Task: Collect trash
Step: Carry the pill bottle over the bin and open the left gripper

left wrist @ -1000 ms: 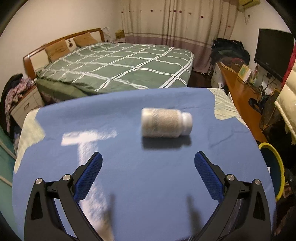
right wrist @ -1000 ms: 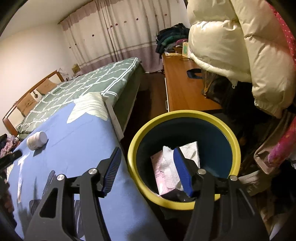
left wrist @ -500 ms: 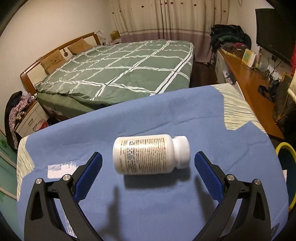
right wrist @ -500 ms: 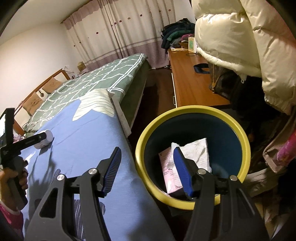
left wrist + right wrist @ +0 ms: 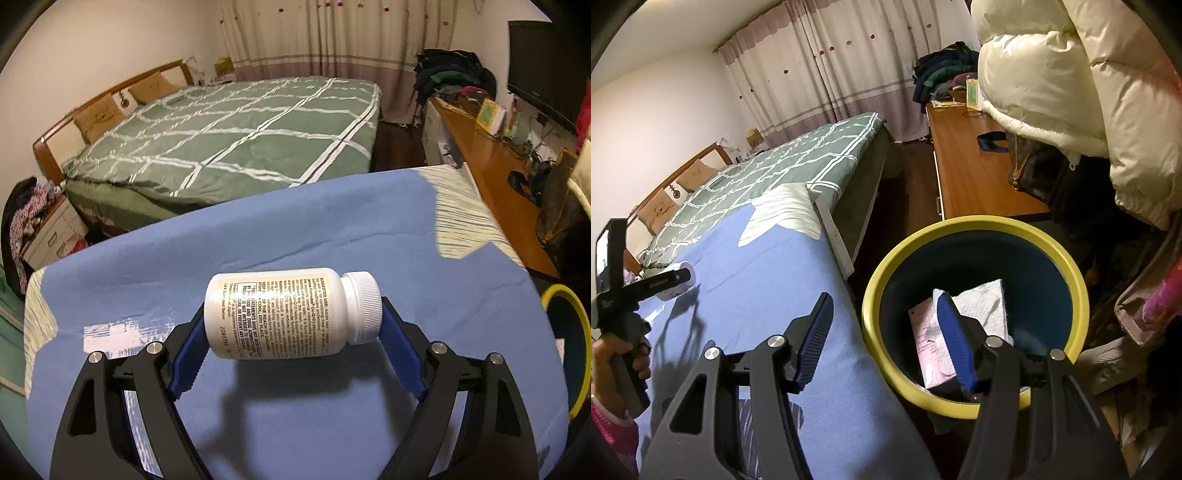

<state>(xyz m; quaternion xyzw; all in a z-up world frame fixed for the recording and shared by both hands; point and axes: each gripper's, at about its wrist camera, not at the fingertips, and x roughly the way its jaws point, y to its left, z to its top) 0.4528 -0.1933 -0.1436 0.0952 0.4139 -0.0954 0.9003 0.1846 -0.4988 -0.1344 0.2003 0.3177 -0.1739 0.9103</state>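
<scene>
Blue cloth covers the worktop, with a green checked bed behind it and a puffy cream jacket hanging over the yellow-rimmed bin, which sits just off the cloth's right edge with a pink packet and white tissue inside. Lying sideways on the cloth, the white pill bottle is now between the left claw pads, which just closed in onto its base and cap. Over by the bin, the right claw hangs half apart, gripping nothing.
</scene>
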